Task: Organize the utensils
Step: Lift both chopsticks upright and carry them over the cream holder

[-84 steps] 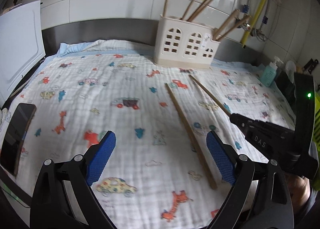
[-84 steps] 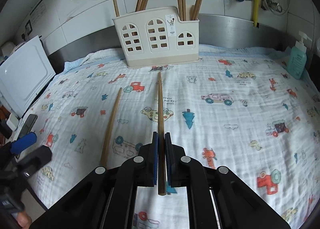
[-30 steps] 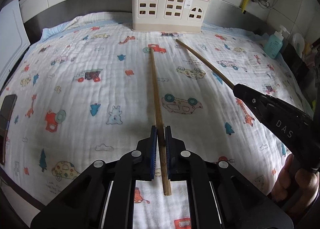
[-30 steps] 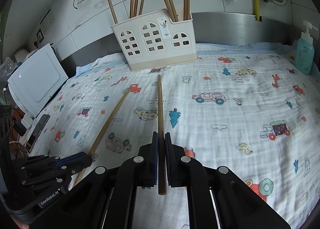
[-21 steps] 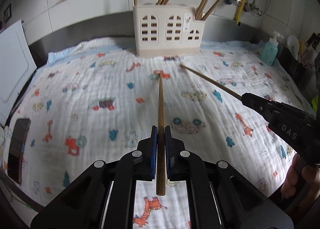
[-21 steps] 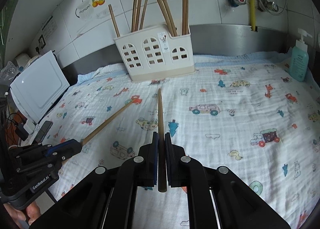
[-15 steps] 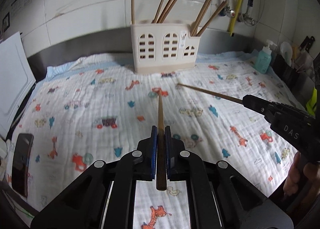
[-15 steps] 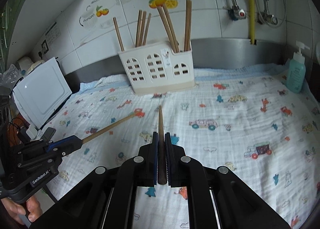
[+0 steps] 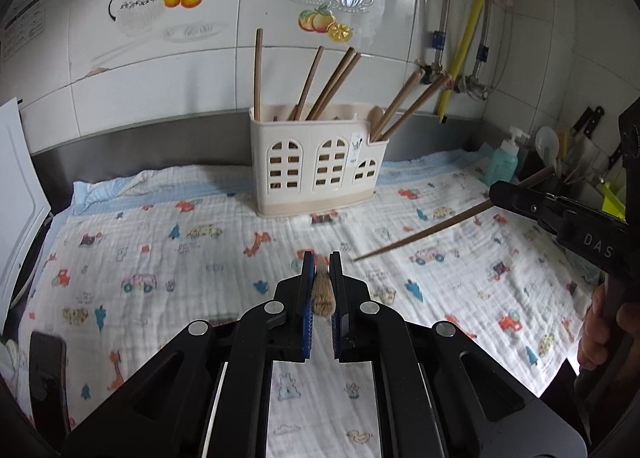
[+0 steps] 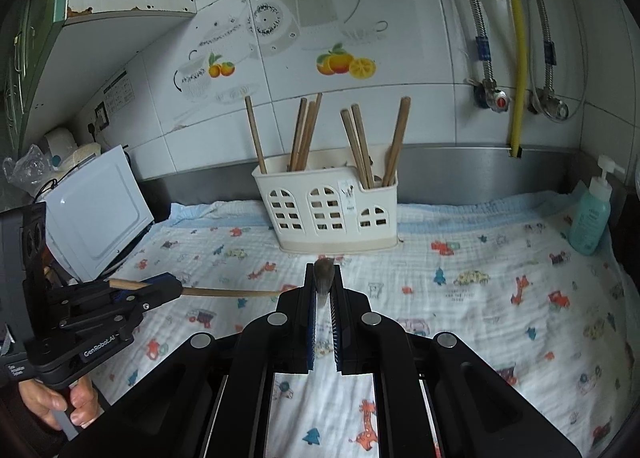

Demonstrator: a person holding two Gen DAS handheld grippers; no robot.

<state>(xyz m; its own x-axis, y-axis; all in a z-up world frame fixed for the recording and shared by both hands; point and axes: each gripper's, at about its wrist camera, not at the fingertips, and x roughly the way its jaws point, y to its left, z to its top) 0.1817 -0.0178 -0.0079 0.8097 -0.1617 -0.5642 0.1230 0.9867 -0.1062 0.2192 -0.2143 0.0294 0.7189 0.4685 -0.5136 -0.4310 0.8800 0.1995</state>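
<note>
**Both grippers raised, one chopstick in each**

While both cameras face the tiled back wall, I have a wooden chopstick clamped in each tool. My left gripper [image 9: 320, 290] is clenched on the left chopstick [image 9: 321, 294], which points almost straight away from the lens, so I see mostly its butt end between the blue pads [image 9: 306, 298]. From the right wrist view that same chopstick [image 10: 224, 291] sticks out level from the left gripper [image 10: 160, 290], well above the printed cloth [image 10: 500, 298]. My right gripper [image 10: 323, 290] is likewise closed on the right chopstick [image 10: 323, 278], again seen end-on. In the left wrist view that stick [image 9: 420, 234] slants out of the right gripper [image 9: 496, 193] toward the middle of the counter, its tip hanging over the cloth [image 9: 160, 258].

Ahead of both tools stands the cream utensil holder [image 9: 318, 173] with arched cut-outs, on the far edge of the cloth against the steel backsplash; it holds several more chopsticks [image 9: 332, 81] leaning at different angles. Neither held stick touches the holder [image 10: 326, 213]. A teal soap bottle [image 10: 591, 213] stands at the far right, a white board [image 10: 96, 213] leans at the left, and a dark phone [image 9: 48, 374] lies at the near left edge.
</note>
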